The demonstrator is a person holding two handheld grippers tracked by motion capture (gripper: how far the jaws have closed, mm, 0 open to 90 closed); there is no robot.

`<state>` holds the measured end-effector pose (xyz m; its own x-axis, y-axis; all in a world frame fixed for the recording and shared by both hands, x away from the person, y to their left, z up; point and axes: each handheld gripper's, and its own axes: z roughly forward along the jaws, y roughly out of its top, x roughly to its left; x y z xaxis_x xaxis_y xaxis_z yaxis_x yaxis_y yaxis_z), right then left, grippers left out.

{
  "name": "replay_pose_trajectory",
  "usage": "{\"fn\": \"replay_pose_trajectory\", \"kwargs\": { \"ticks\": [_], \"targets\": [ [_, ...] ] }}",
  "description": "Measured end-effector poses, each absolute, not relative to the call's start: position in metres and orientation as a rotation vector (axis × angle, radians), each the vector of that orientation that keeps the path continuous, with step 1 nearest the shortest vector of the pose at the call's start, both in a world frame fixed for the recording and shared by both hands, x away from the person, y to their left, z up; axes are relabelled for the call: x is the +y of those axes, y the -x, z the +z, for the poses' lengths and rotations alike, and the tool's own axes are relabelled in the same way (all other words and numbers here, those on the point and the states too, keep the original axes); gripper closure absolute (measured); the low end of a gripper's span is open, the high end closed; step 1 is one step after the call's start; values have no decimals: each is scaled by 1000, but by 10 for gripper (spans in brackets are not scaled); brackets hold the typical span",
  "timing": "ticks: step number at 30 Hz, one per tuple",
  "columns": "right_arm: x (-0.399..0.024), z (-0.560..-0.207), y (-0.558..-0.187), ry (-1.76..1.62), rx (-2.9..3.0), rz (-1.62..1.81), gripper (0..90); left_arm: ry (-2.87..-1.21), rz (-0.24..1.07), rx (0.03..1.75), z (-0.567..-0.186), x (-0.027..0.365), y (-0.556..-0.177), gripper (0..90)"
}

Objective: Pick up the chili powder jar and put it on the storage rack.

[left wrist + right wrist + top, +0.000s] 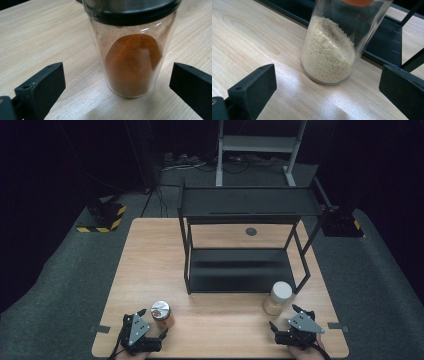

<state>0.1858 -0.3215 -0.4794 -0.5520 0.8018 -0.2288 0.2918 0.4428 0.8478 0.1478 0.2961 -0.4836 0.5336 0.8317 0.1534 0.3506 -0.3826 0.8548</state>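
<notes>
A clear jar of orange powder [162,315] with a shiny metal lid stands upright near the table's front left. My left gripper [154,323] is open right behind it. In the left gripper view the orange jar [132,62] stands between and just ahead of the jaws, touching neither. A clear jar of pale grains [278,298] with a white lid stands at the front right, by the rack's corner. My right gripper [284,316] is open just in front of that jar. In the right gripper view the grain jar [329,50] is a little beyond the wide-apart jaws.
A black two-level metal rack [240,270] stands on the middle and back of the wooden table [150,260], both its levels bare. Its front right leg [306,275] is close to the grain jar. A round grommet [251,231] sits in the tabletop behind it.
</notes>
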Motion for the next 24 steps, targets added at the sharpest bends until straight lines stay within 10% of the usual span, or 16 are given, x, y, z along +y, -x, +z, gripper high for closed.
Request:
{"fn": "replay_pose_trajectory", "kwargs": {
  "ticks": [24],
  "targets": [
    [-321, -477, -188, -945, 2071, 1037, 0, -1971, 741, 976, -482, 295, -150, 6]
  ]
}}
